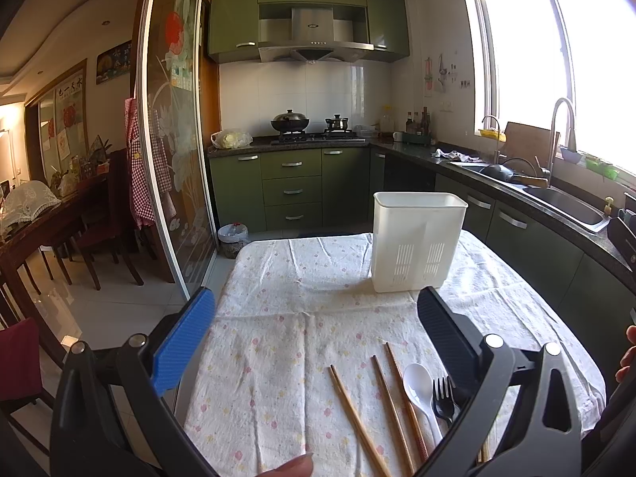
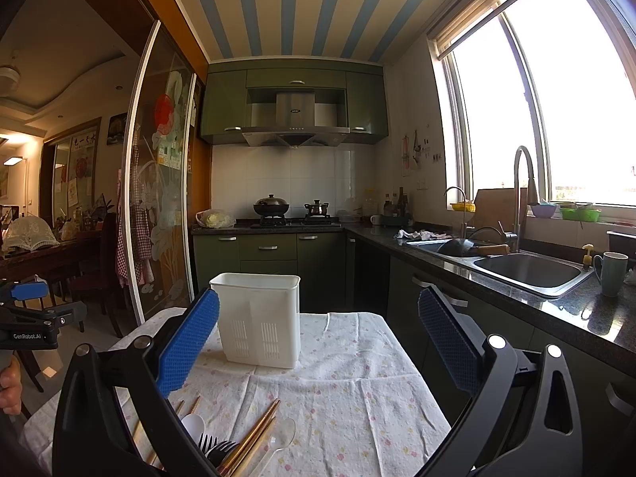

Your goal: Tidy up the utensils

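While I am holding both tools above the near end of the tabletop (image 1: 302, 290), my left hand-held gripper (image 1: 316, 332) is standing spread wide with nothing between its fingers, tilted down toward the flowered cloth (image 1: 278, 338) that is covering the surface. My right hand-held gripper (image 2: 318, 334) is likewise gaping wide and empty, pointing level across the kitchen.

The white plastic utensil holder (image 1: 417, 242) is standing upright on the cloth toward the far edge of the tabletop, nearer the far right corner in the left view, its slotted side facing me. It is sitting well apart from the loose utensils.

Those utensils are lying in a loose group at the near edge. Three wooden chopsticks (image 1: 391, 405) are lying side by side, pointing roughly away from me. Just beside them a white spoon (image 1: 417, 385) is resting bowl-up, and a black fork (image 1: 443, 395) is lying against its right side, partly hidden behind my left tool's black finger. In the right view, a further bundle of chopsticks (image 2: 254, 433) is showing next to the fork, with a clear plastic spoon (image 2: 284, 431) lying on its right.

My left hand (image 2: 10, 387) is showing at the edge of the right view, gripping its tool's handle.
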The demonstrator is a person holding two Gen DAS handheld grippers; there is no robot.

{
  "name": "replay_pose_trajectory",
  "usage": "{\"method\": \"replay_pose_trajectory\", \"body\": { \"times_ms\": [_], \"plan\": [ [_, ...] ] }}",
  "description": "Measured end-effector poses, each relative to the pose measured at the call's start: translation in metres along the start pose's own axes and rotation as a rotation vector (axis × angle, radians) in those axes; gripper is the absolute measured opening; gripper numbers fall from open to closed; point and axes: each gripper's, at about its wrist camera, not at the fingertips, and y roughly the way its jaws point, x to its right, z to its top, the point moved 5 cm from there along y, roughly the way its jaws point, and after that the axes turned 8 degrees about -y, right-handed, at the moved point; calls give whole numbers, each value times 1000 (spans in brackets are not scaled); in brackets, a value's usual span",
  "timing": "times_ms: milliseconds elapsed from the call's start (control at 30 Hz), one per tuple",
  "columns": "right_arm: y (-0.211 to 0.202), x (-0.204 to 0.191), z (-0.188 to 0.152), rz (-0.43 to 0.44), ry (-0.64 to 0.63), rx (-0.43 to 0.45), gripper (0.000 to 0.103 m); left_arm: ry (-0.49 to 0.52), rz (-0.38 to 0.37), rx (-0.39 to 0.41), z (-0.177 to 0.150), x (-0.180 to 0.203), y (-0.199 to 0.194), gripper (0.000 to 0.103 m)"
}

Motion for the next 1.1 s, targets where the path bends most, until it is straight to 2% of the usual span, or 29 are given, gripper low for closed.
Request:
{"method": "replay_pose_trajectory", "body": {
  "times_ms": [1100],
  "plan": [
    [3, 2, -5, 1, 0, -4, 99, 7, 0, -5, -1, 2, 3, 97]
  ]
}}
